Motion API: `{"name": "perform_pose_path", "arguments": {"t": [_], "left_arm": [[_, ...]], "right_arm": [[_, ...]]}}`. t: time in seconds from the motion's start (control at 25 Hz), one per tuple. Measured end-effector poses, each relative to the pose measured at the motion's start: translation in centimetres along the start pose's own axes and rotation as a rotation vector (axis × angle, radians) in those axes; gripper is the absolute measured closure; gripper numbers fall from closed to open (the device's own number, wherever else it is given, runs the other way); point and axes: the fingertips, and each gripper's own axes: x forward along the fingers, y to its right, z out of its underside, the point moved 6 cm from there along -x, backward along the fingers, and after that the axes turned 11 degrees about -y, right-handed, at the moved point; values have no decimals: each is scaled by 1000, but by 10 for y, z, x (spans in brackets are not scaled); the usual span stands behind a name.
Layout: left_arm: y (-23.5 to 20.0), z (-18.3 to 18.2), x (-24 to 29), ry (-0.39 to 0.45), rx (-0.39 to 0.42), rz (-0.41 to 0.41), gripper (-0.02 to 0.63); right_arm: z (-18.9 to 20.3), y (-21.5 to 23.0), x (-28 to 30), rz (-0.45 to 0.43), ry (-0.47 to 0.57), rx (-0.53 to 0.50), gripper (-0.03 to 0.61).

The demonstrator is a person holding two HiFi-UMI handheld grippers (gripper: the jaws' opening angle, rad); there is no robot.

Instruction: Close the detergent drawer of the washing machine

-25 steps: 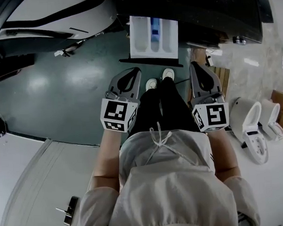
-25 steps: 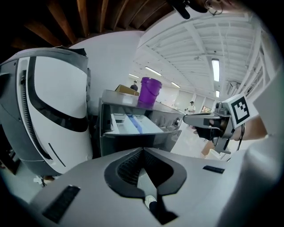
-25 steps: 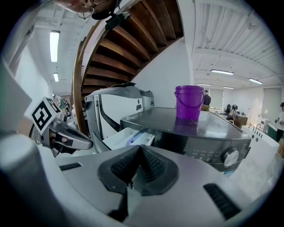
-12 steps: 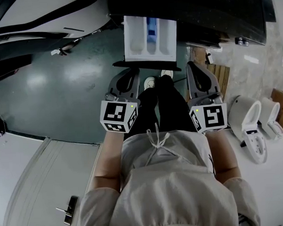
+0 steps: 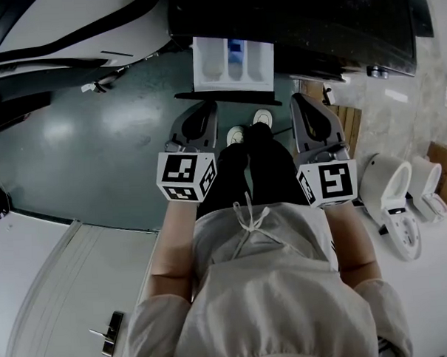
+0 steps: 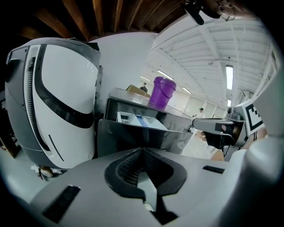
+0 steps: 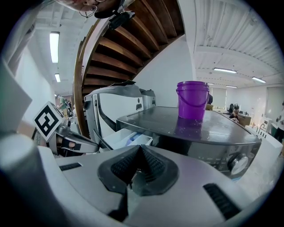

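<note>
Drawer (image 5: 233,63) sticks out of the washing machine (image 5: 327,21), just ahead of the left gripper (image 5: 204,112) and right gripper (image 5: 305,104), both pinched closed and empty. Looks like light, rigid plastic, so I'd push its front panel (image 5: 231,94).

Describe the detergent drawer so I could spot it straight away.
Find the dark-topped washing machine with a purple bucket standing on it. From the upper left of its front, the detergent drawer sticks out, pulled open. It is the only white tray there, split into compartments, and the middle one has a blue insert.
</note>
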Motion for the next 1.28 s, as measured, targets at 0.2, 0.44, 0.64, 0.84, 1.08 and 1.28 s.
{"name": "perform_pose_path", "arguments": {"t": [0.2, 0.44, 0.64, 0.84, 1.08, 1.28], "left_arm": [[-8, -20, 14, -5, 5, -22, 595], [-17, -44, 34, -5, 32, -50, 595], [-24, -61, 47, 9, 20, -57, 595], [-28, -72, 56, 7, 18, -64, 595], [-32, -82, 63, 19, 9, -65, 595], [-34, -84, 64, 23, -28, -51, 595]], "right_arm": [[-10, 7, 7, -2, -7, -6, 574], [-19, 24, 24, -11, -12, -7, 574], [-28, 35, 36, -29, 0, -5, 574], [-36, 39, 45, -50, 9, -23, 574], [-43, 44, 50, -49, 17, -19, 574], [-39, 47, 52, -40, 11, 5, 574]]}}
